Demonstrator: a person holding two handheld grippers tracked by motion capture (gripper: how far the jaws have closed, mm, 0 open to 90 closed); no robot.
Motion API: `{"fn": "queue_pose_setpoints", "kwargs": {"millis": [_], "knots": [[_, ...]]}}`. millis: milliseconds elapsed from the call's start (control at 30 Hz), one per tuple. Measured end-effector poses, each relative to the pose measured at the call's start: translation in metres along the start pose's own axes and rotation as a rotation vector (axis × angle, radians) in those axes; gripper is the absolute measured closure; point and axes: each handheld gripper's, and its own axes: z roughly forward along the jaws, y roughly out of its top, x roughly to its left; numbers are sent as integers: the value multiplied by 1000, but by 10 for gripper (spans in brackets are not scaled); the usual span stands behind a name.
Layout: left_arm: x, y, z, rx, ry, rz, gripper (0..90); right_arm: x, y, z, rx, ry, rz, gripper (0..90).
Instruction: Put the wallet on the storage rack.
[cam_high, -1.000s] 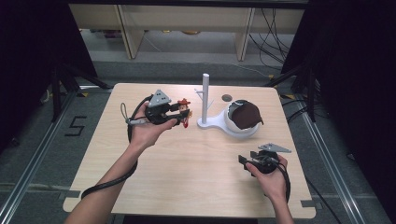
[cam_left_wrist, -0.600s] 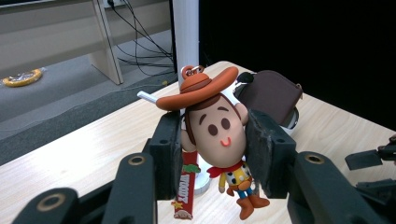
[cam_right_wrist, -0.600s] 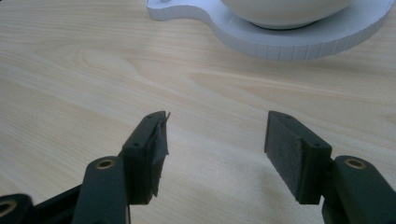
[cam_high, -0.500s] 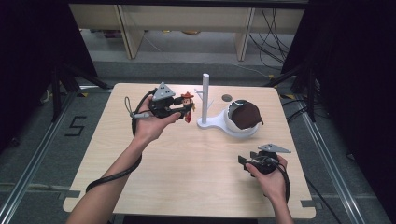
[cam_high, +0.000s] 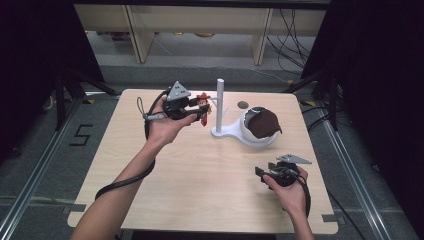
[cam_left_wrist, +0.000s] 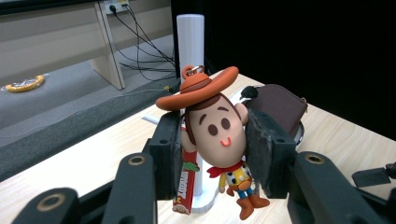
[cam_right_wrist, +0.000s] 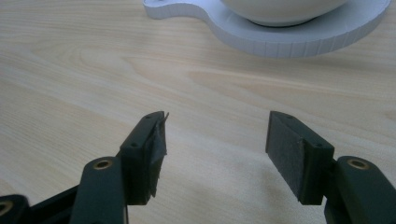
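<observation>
Nearest the camera, the right gripper (cam_high: 261, 173) sat low over the tabletop (cam_high: 200, 180) near its front right part, fingers (cam_right_wrist: 299, 158) spread wide with nothing between them, just bare wood under the gap. One pad looked a bit frayed at its tip in the right gripper view. The person's right hand (cam_high: 290, 192) covered most of that gripper's body from above.

Further back, the left gripper (cam_high: 200, 107) was held up off the tabletop, fingers (cam_left_wrist: 268, 149) pinching the cowboy figure keychain (cam_left_wrist: 217, 135) by the sides of its head. The figure hung upright, hat on top, boots dangling free below. A red strip (cam_left_wrist: 186, 184) hung beside it against the left finger, with writing too cut off to read. The keychain's ring sat right in front of the white post (cam_left_wrist: 190, 42); I couldn't tell if it touched.

Behind that, the post stood on its white base (cam_high: 227, 132), with a white bowl (cam_high: 252, 135) holding something dark brown (cam_high: 262, 122); hard to say what it was. A small dark round spot (cam_high: 243, 105) sat past it.

Compared to a second earlier, the left gripper had gone up and closer to the post; the right one hadn't budged.
</observation>
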Motion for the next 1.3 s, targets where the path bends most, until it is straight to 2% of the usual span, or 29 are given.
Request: {"fn": "queue_pose_setpoints", "kwargs": {"millis": [100, 133, 167, 200, 233, 267, 433, 500, 567, 600, 633, 800, 1033, 1067, 1100, 1133, 1300], "knots": [[0, 3, 1, -1, 0, 4, 573, 0, 0, 0, 0, -2, 1, 388], [-1, 4, 2, -1, 0, 3, 573, -3, 0, 0, -10, -10, -36, 387], [-1, 5, 2, -1, -1, 7, 572, -1, 0, 0, -2, -3, -1, 387], [-1, 6, 3, -3, -2, 7, 573, -2, 0, 0, -1, -9, -8, 387], [-1, 7, 3, -3, -1, 8, 572, -4, 0, 0, -10, -14, -36, 387], [-1, 8, 3, -3, -3, 12, 573, -1, 0, 0, 2, -5, 7, 386], [-3, 9, 7, 7, -6, 18, 573, -2, -1, -1, 0, -15, 4, 384], [-3, 9, 8, 8, -4, 19, 573, -2, -1, 1, -10, 8, 20, 384], [-4, 9, 10, 10, -4, 24, 572, -3, -2, 1, -7, 3, 19, 384], [-4, 9, 10, 9, -4, 23, 573, -6, -1, 0, -15, -9, -22, 384], [-5, 9, 11, 9, -5, 24, 572, -3, -2, 0, -9, 4, 20, 384], [-5, 10, 13, 6, 2, 29, 572, -3, -2, 1, -16, 4, 20, 383], [-5, 11, 15, 6, 8, 37, 572, -3, -3, 1, 6, -9, 19, 382], [-5, 11, 15, 8, 8, 40, 572, -3, -4, 2, -14, 0, 20, 382], [-5, 11, 16, 8, 9, 40, 572, -5, -4, 2, -10, 1, 1, 382], [-5, 12, 16, 7, 10, 38, 572, -4, -4, 1, 3, -6, 8, 382], [-5, 12, 18, 12, 10, 42, 572, -4, -4, 1, 1, -5, 6, 382]]}}
